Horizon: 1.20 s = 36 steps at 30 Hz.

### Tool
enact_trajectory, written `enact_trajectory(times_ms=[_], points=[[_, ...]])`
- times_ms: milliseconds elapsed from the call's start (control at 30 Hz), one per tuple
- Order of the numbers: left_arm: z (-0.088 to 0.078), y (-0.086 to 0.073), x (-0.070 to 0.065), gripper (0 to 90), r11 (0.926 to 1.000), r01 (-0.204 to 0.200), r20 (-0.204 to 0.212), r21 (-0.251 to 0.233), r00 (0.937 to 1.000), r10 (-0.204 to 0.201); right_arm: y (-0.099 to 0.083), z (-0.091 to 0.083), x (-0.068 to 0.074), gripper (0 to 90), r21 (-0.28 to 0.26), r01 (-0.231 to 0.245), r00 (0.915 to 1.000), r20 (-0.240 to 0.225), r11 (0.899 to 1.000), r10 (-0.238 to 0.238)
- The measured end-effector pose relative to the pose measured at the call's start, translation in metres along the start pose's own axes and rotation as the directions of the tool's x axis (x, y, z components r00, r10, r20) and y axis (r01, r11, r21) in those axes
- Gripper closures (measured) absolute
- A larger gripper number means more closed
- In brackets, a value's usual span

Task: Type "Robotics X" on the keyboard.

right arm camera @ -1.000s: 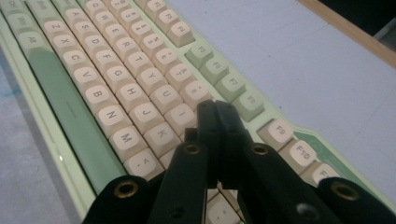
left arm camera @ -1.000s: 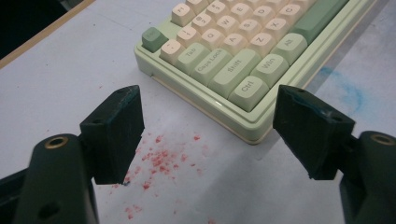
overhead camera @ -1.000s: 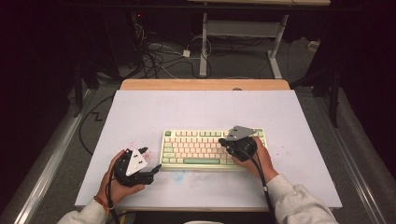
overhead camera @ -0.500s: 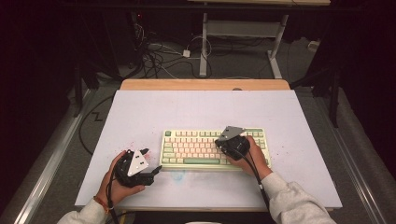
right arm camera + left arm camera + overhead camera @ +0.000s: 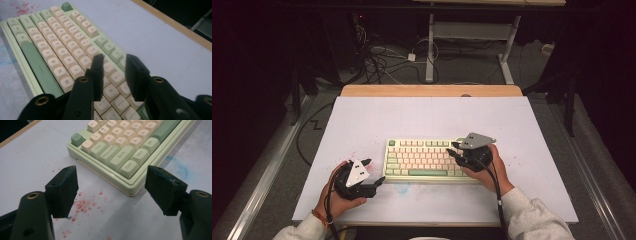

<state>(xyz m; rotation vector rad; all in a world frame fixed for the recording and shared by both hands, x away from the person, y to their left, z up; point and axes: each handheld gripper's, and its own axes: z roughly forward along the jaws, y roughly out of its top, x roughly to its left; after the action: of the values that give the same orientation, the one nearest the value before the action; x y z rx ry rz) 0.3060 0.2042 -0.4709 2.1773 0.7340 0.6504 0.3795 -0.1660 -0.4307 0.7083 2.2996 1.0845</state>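
While the keyboard [image 5: 427, 160] is lying near the desk's [image 5: 362, 120] front edge, the right gripper [image 5: 457, 150] is hovering over its right end. Beside its corner, the left gripper's [image 5: 112, 192] fingers are standing wide apart, empty. Above the keys, the right gripper's [image 5: 113, 72] fingers have just been opening, nothing between them.

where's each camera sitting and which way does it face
high view: above the person's side, looking forward and down at the white table; both hands and sleeves enter below.
left gripper view: rides the left gripper, facing the pale green keyboard corner.
right gripper view: rides the right gripper, above the keys.
All three share the keyboard.
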Motion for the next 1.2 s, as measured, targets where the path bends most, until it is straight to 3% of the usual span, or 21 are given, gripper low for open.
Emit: enact_trajectory(times_ms=[167, 367, 633, 733, 833, 1000, 1133, 1200], points=[[0.0, 0.0, 0.0, 25.0, 1.0, 0.002, -0.003, -0.003, 1.0, -0.002, -0.001, -0.013, -0.002, 48.3, -0.055, -0.01, 0.9997, 0.021, 0.998, 0.011], [-0.001, 0.0, 0.001, 24.9, 1.0, 0.0, 0.001, 0.009, 1.0, 0.0, -0.005, -0.027, 0.001, 31.8, -0.114, -0.019, 0.995, 0.095, 0.993, 0.03], [-0.004, 0.001, 0.004, 24.4, 0.9999, 0.008, -0.006, 0.008, 0.9999, -0.008, -0.024, -0.045, 0.0, 20.9, -0.125, -0.043, 0.9896, 0.131, 0.991, 0.059], [-0.006, 0.002, 0.005, 24.3, 0.9999, 0.015, -0.006, 0.002, 0.9999, -0.015, -0.031, -0.05, 0.002, 19.0, -0.104, -0.034, 0.9842, 0.17, 0.994, 0.051], [-0.006, 0.003, 0.005, 25.0, 0.9999, 0.016, -0.002, 0.001, 0.9999, -0.016, -0.041, -0.055, 0.003, 18.5, -0.098, -0.035, 0.9863, 0.157, 0.995, 0.05], [-0.007, 0.006, 0.005, 31.0, 0.9999, 0.009, 0.012, -0.006, 0.9999, -0.009, -0.053, -0.063, 0.006, 18.3, -0.09, -0.033, 0.983, 0.177, 0.995, 0.049], [-0.006, 0.008, 0.005, 43.3, 0.9999, 0.011, 0.026, 0.01, 0.9996, -0.012, -0.061, -0.067, 0.009, 18.1, -0.082, -0.027, 0.9807, 0.191, 0.996, 0.042], [-0.005, 0.009, 0.006, 53.8, 0.9995, 0.027, 0.065, 0.016, 0.9975, -0.028, -0.066, -0.069, 0.01, 18.1, -0.076, -0.035, 0.9809, 0.188, 0.997, 0.049]])
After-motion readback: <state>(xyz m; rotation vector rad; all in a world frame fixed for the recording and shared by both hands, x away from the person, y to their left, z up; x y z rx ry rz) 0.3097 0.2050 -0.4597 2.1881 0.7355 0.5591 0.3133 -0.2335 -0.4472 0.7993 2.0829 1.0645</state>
